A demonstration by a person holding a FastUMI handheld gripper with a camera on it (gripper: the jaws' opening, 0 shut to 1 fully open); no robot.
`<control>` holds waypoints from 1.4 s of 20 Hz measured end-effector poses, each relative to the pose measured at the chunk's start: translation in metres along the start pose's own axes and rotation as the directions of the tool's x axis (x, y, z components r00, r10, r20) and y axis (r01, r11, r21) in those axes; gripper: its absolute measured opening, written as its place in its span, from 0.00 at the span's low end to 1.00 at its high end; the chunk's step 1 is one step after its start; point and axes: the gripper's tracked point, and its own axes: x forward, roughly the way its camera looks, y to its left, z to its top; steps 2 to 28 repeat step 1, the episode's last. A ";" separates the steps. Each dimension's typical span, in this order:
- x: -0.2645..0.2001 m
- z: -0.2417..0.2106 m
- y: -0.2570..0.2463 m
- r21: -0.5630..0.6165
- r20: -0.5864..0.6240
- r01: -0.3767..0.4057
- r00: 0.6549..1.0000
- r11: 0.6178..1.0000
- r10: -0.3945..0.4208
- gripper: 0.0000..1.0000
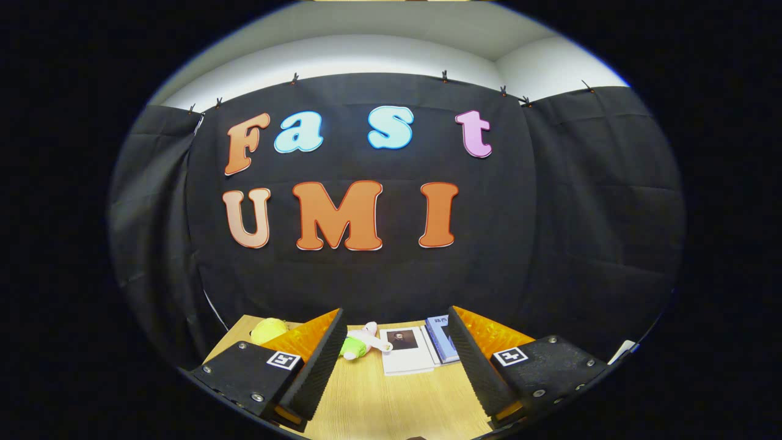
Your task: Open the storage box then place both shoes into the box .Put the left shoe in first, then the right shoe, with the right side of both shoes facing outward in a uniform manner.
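Wooden tabletop [391,403] lies under the gripper [394,360], whose fingers stand wide apart, grasping nothing. Beyond the fingers lie a small plush toy [361,343], a white booklet [404,349] and a blue book [441,339]; a yellow object [267,330] sits leftward.

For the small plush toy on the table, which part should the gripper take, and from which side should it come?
Probably the plush toy's middle, from above. It lies flat on the wooden table, lengthwise across the view, its green part toward the left finger and its white end toward the books. The body looks narrowest across. The gripper is open, with nothing between its fingers, and the toy lies beyond them.
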 end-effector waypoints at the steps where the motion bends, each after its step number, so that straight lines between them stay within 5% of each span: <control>1: -0.007 0.005 -0.011 -0.002 0.020 0.019 1.000 1.000 -0.019 0.98; 28: -0.007 0.005 -0.011 -0.002 0.020 0.019 1.000 1.000 -0.019 0.98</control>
